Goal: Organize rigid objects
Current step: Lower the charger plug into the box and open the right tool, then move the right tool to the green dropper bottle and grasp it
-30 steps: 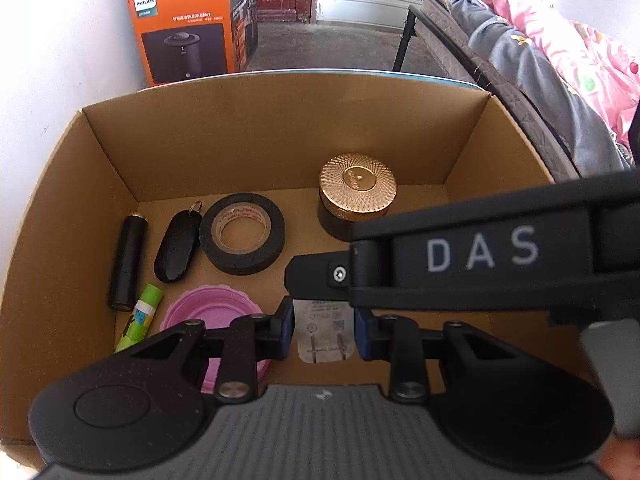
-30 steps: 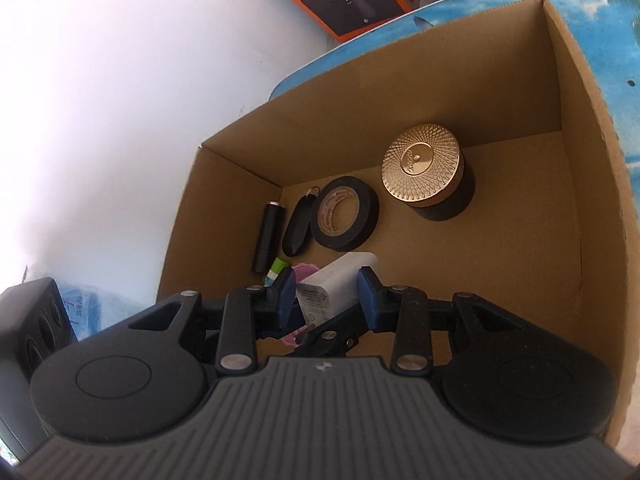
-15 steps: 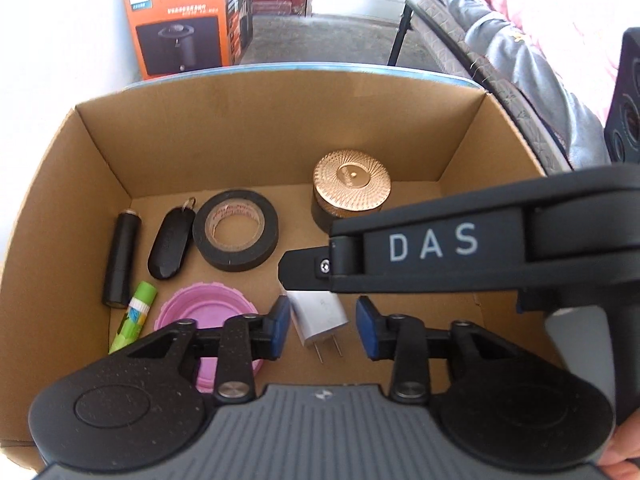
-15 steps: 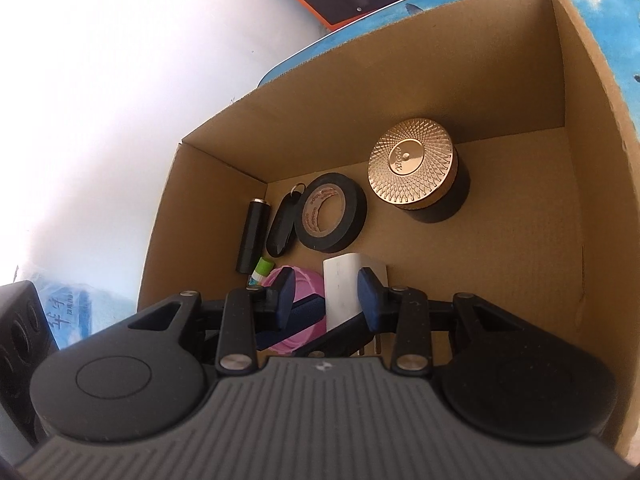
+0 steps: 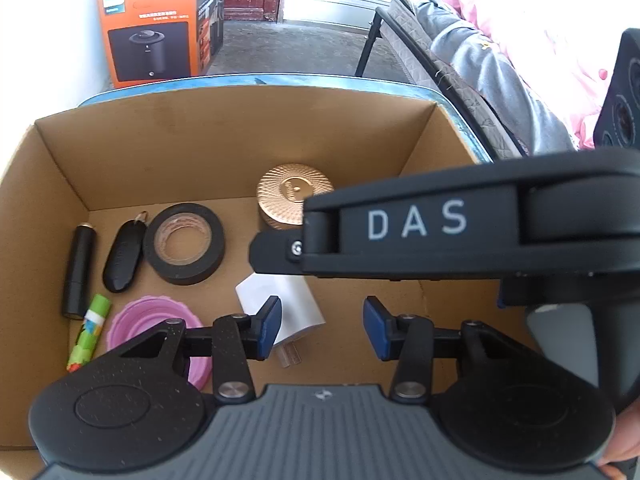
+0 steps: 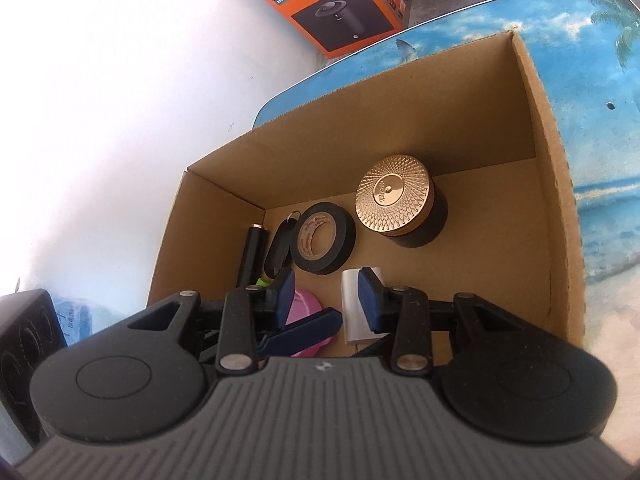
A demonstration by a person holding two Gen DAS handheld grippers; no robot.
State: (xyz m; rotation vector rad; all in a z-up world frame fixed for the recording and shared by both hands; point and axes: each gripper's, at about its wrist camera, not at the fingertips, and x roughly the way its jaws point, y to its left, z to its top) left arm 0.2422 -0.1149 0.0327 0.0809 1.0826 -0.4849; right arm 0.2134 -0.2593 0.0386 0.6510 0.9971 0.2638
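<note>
A white plug adapter (image 5: 288,304) lies on the floor of the cardboard box (image 5: 224,148); it also shows in the right wrist view (image 6: 354,312). My left gripper (image 5: 320,326) is open above the box, its left pad over the adapter's edge. My right gripper (image 6: 326,294) is open and empty, raised over the box; its arm crosses the left wrist view. The box also holds a gold-lidded jar (image 5: 294,196), a black tape roll (image 5: 184,242), a black key fob (image 5: 122,254), a black tube (image 5: 80,268), a green glue stick (image 5: 90,330) and a pink lid (image 5: 156,328).
The box (image 6: 556,208) stands on a table with a blue beach print (image 6: 600,80). An orange Philips carton (image 5: 156,28) stands behind on the floor. A bed with pink bedding (image 5: 520,40) is at the right. A white wall is on the left.
The right gripper opened and let go of the white adapter, which now lies on the box floor. Both grippers have risen and the left jaws have widened.
</note>
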